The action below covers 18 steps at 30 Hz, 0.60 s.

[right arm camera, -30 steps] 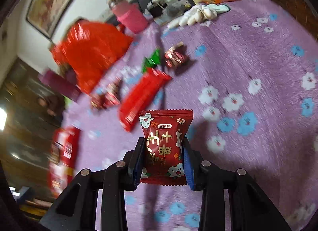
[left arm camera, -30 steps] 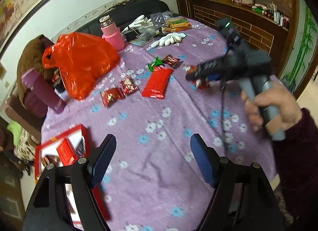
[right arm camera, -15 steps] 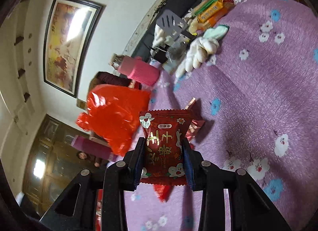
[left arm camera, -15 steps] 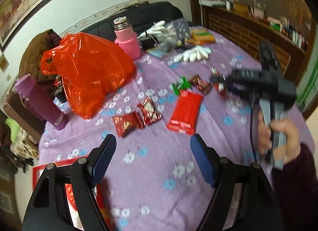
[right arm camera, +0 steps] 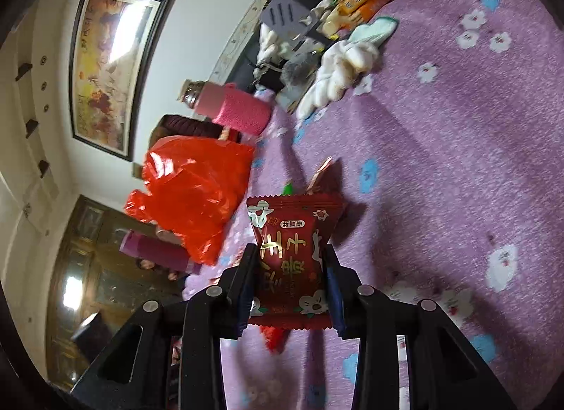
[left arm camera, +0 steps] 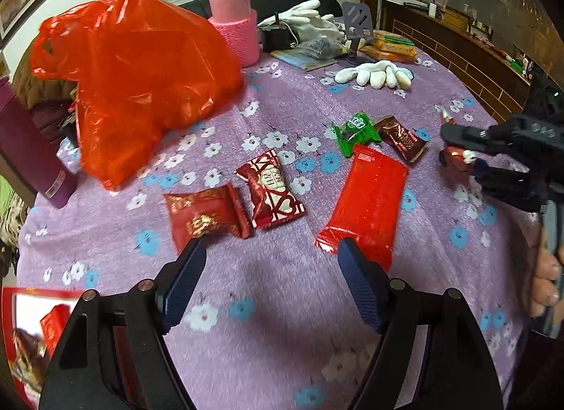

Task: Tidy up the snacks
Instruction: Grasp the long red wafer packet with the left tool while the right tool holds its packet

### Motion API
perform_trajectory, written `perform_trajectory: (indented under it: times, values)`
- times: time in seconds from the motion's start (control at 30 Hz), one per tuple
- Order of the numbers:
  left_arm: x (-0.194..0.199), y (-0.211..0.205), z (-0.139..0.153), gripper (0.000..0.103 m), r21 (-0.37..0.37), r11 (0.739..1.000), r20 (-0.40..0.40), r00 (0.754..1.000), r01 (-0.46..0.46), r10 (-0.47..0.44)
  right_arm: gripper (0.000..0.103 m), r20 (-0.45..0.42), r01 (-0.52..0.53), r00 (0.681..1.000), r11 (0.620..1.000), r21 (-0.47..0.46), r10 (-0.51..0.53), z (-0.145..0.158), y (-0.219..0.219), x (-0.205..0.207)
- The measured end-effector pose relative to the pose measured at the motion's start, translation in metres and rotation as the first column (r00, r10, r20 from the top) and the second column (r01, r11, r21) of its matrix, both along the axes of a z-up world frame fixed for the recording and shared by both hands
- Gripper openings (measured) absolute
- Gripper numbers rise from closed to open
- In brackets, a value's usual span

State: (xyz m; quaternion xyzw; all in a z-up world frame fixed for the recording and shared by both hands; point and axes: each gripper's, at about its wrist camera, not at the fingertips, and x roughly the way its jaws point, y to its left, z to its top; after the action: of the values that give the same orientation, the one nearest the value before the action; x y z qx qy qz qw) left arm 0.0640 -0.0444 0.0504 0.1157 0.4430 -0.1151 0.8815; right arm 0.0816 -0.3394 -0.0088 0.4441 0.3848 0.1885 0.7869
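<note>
Snacks in sealed wrappers lie scattered on the table (left arm camera: 282,339), which is covered with a purple cloth printed with white and blue flowers. One of them, a dark red foil packet with gold characters and a white flower motif (right arm camera: 289,262), is off the cloth: the right hand-held gripper (right arm camera: 289,269) clamps it upright by its two side edges, its serrated top seam standing clear above the pads. The grip has not altered over the last second, but the view behind the packet has swung from the cloth towards the wall, so the packet appears to be in transit. The left hand-held gripper (left arm camera: 271,276) is spread wide with nothing between its pads. A second ago it looked at bare cloth beside an open red box (left arm camera: 31,332); now it hangs just short of the loose snacks, so a second pick seems to be in preparation.

Nearest to it lie a red gold-printed pillow packet (left arm camera: 204,216) and a red-and-white patterned packet (left arm camera: 271,195), almost touching, and a long plain red wrapper (left arm camera: 366,205). Beyond are a green candy (left arm camera: 356,131) and a brown one (left arm camera: 402,138). Further out stand a crumpled translucent red plastic bag (left arm camera: 141,82), a pink knit-sleeved bottle (left arm camera: 232,29), and white gloves (left arm camera: 373,73).
</note>
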Motion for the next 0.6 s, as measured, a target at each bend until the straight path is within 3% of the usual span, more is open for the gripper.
perform_trajectory:
  times: [0.13, 0.33, 0.53, 0.6]
  values:
    - [0.006, -0.015, -0.003, 0.077, -0.008, 0.999, 0.006, 0.999, 0.052, -0.052, 0.036, -0.005, 0.0, 1.0, 1.0, 0.026, 0.0, 0.0, -0.001, -0.002]
    - [0.014, -0.057, -0.01, 0.077, 0.074, 0.987, 0.021, 0.989, 0.145, -0.147, 0.037, -0.009, 0.021, 1.0, 0.999, 0.045, -0.021, 0.0, -0.006, -0.006]
    - [0.018, -0.081, -0.03, 0.078, 0.144, 0.947, -0.043, 0.958, 0.288, -0.285, 0.038, -0.036, 0.023, 0.999, 0.998, 0.057, -0.021, -0.006, -0.009, -0.006]
    - [0.019, -0.08, -0.031, 0.079, 0.152, 0.939, -0.023, 0.951, 0.308, -0.308, 0.038, -0.043, 0.025, 0.999, 0.998, 0.055, -0.023, -0.007, -0.008, -0.005]
